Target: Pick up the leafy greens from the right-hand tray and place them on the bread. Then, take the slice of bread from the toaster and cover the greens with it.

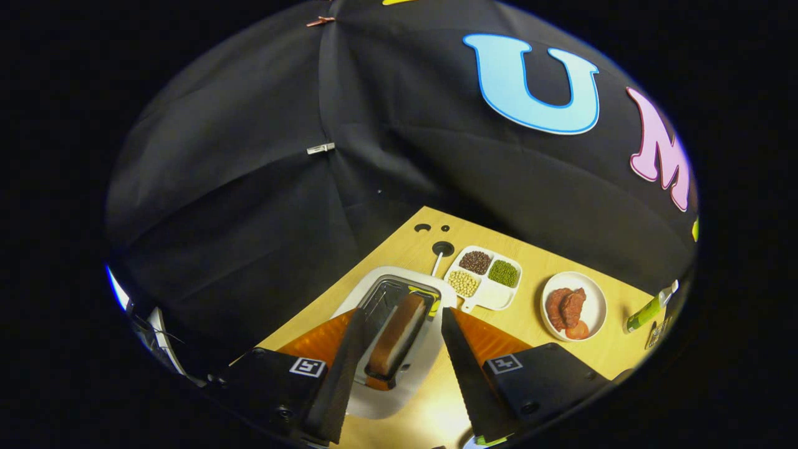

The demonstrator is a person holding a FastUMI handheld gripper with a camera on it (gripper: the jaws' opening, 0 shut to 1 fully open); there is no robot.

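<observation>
A brown-crusted slice of bread (pixel 396 340) stands on edge in the white toaster (pixel 380 399), between the spread fingers of the gripper (pixel 399 324), neither touching it. A clean lift likely means descending squarely, pinching both flat faces. At two o'clock sit a compartment dish (pixel 492 296) and a plate (pixel 592 299).

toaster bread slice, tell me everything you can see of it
The bread slice stands on edge in one slot of the white toaster, its browned crust edge up and a paler face showing on one side. It rises above the slot; its lower part is hidden inside. The open tongs straddle it, one finger on each side, neither touching it.
</observation>
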